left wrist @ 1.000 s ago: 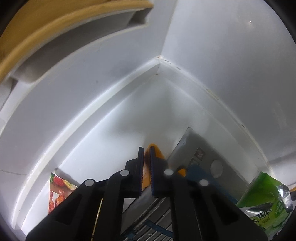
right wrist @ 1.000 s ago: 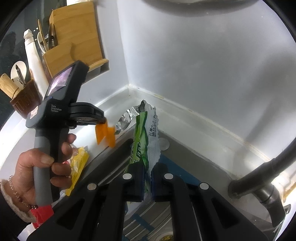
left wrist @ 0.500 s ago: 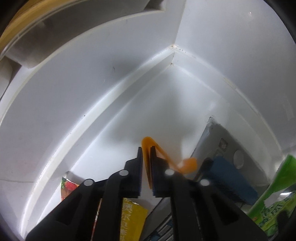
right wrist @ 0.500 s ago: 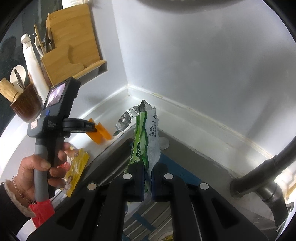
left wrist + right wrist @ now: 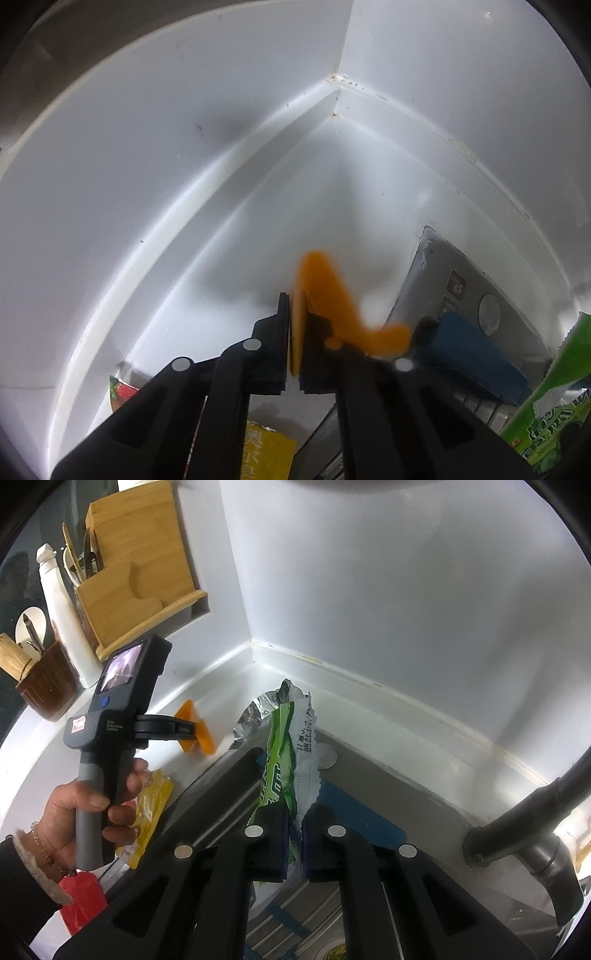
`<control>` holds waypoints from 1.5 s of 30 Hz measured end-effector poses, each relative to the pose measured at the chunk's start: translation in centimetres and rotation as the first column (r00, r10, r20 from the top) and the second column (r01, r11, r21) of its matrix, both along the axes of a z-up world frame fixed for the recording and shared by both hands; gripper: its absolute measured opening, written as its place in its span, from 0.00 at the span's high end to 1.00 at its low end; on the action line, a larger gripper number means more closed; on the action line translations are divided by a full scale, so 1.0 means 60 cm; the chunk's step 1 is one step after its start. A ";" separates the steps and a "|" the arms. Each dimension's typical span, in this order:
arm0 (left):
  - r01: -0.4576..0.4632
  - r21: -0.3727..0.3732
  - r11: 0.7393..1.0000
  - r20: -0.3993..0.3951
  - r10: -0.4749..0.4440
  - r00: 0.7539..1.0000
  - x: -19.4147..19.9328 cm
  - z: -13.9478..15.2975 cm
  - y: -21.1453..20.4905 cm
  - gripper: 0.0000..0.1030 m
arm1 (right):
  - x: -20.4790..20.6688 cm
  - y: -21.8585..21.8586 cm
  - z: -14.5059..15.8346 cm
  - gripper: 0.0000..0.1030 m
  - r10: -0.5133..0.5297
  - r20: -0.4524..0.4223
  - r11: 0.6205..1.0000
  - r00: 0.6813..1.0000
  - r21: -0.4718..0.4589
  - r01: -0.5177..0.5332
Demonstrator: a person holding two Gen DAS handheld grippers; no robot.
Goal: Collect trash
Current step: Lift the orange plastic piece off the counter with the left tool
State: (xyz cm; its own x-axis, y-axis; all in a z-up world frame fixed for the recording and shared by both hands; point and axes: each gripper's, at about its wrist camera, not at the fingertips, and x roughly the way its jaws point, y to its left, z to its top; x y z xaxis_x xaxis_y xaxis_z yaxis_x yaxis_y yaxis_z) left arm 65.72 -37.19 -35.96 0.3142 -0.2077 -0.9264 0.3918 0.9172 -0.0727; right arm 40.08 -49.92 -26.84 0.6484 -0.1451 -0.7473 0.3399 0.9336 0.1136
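Observation:
My left gripper is shut on an orange peel, which curls up and to the right above the white counter corner. The right wrist view shows that gripper holding the peel beside the sink. My right gripper is shut on a green snack wrapper with a silver torn top, held upright over the steel sink. The wrapper also shows in the left wrist view. A yellow wrapper and a red wrapper lie on the counter at left.
A bamboo utensil holder, a white bottle and a brown utensil cup stand along the counter's back left. A black faucet pipe rises at right. A strawberry-print wrapper lies under my left gripper. Blue tape marks the sink rim.
My left gripper has carried the orange peel from over the sink edge toward the counter corner, lower and farther left. The right gripper holds the green wrapper nearly still.

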 end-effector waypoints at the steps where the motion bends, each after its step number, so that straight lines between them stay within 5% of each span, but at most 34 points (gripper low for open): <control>1: 0.002 -0.001 1.000 0.011 -0.002 1.000 -0.004 0.005 0.002 0.96 | 0.002 0.000 0.000 0.96 0.000 0.000 1.000 1.000 0.000 0.000; 17: 0.037 -0.035 0.999 0.017 -0.037 0.999 -0.009 0.034 0.015 0.96 | 0.002 0.006 0.008 0.96 0.008 0.008 1.000 1.000 0.000 -0.008; 20: 0.028 -0.060 0.998 0.009 -0.027 1.000 -0.008 0.040 0.037 0.74 | -0.003 0.002 0.007 0.96 0.002 0.009 1.000 1.000 0.008 -0.002; 22: 0.009 -0.081 0.997 0.017 -0.007 1.000 -0.006 0.049 0.049 0.39 | -0.001 0.000 0.004 0.96 -0.003 0.006 1.000 1.000 0.014 0.003; 28: -0.007 -0.104 0.995 0.034 0.011 0.999 0.003 0.084 0.043 0.28 | 0.001 0.003 0.002 0.96 -0.006 0.002 1.000 1.000 0.023 0.006; 32: -0.006 -0.011 1.000 0.076 0.006 0.997 0.009 0.082 0.007 0.27 | 0.005 0.006 0.008 0.96 0.001 0.010 1.000 1.000 0.018 -0.001; 43: 0.028 0.055 0.998 0.029 -0.030 0.999 0.013 0.028 -0.027 0.29 | -0.005 -0.007 0.005 0.95 -0.022 0.012 0.999 1.000 0.033 0.021; 45: 0.028 0.054 0.998 0.011 -0.028 1.000 0.015 0.021 -0.026 0.37 | -0.004 -0.007 0.003 0.95 -0.023 0.010 0.999 1.000 0.034 0.022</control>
State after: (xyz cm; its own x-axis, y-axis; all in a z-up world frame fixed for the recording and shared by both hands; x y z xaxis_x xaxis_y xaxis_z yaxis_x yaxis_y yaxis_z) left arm 66.61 -38.77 -34.72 0.3197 -0.1666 -0.9328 0.4178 0.9083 -0.0191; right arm 39.84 -50.36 -26.65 0.6527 -0.1346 -0.7455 0.3595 0.9212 0.1485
